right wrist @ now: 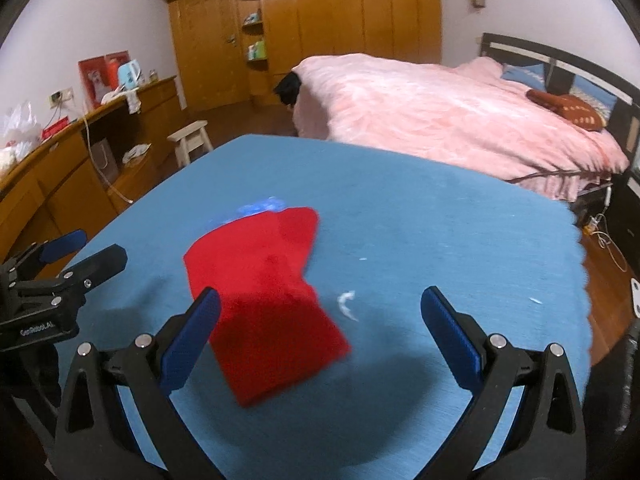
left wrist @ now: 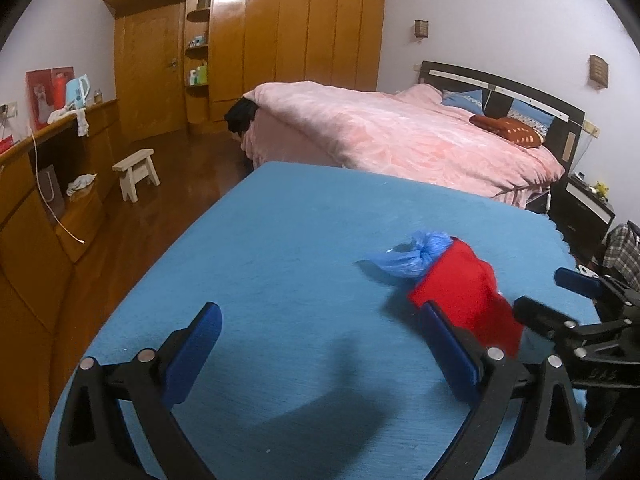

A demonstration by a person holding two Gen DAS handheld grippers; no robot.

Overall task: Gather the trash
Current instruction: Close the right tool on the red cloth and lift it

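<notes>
blue trash bag (right wrist: 260, 209) half hidden behind blurred red cloth (right wrist: 266, 300); both claws spread wide, empty

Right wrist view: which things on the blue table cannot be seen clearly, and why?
- Blue plastic bag: mostly hidden behind the red cloth, and blurred.
- White scraps: too small and blurred to identify.
- Red cloth in the left wrist view: its near end is covered by the left gripper's fingers.

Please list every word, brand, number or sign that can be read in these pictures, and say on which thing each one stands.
"GenRobot.AI": white print on the black body of the left gripper, right wrist view.
Embossed marks on the right gripper body, left wrist view: too blurred to read.
Red poster on the cabinet: too small to read.
</notes>
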